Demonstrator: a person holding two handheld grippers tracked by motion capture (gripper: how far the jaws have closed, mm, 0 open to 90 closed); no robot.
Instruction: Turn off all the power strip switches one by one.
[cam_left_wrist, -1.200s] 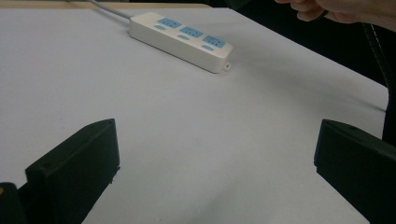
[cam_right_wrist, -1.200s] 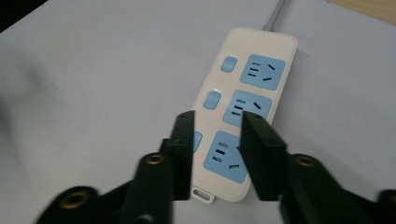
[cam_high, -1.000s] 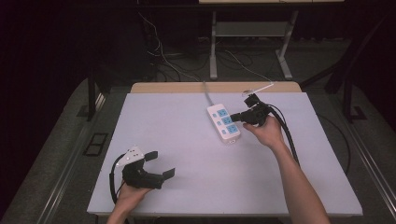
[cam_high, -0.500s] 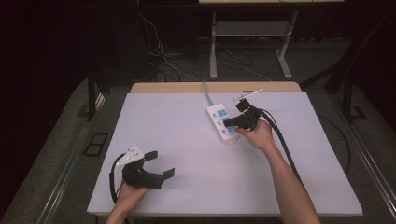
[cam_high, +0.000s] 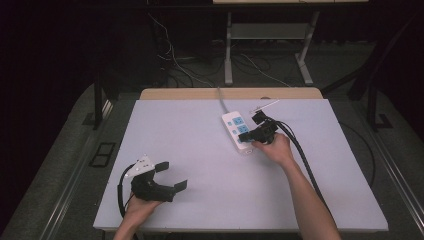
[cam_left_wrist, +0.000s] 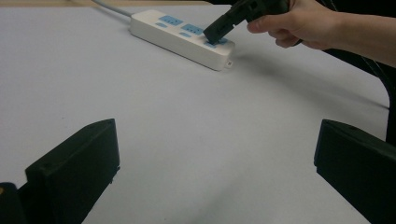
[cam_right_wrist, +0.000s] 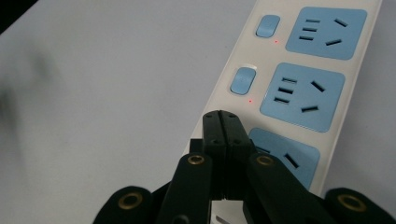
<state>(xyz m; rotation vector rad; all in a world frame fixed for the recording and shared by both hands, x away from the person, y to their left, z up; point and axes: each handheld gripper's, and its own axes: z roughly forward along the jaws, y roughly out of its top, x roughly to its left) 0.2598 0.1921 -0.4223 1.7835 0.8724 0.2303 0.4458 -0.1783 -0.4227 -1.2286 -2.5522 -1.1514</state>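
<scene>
Pressing looks like the job here: the power strip (cam_right_wrist: 299, 88) lies flat under the right gripper (cam_right_wrist: 223, 122), whose jaws are closed together with nothing between them, the tip over the strip's nearest switch. Two more blue rocker switches (cam_right_wrist: 243, 80) sit just ahead of the tip, each beside its socket, small red lights next to them. Being rigid plastic and probably light, the strip may skid on the smooth table (cam_high: 200, 150) under a slanted push, so the push should go straight down. Well away, the left gripper (cam_high: 169, 176) rests on the table with jaws wide.
</scene>
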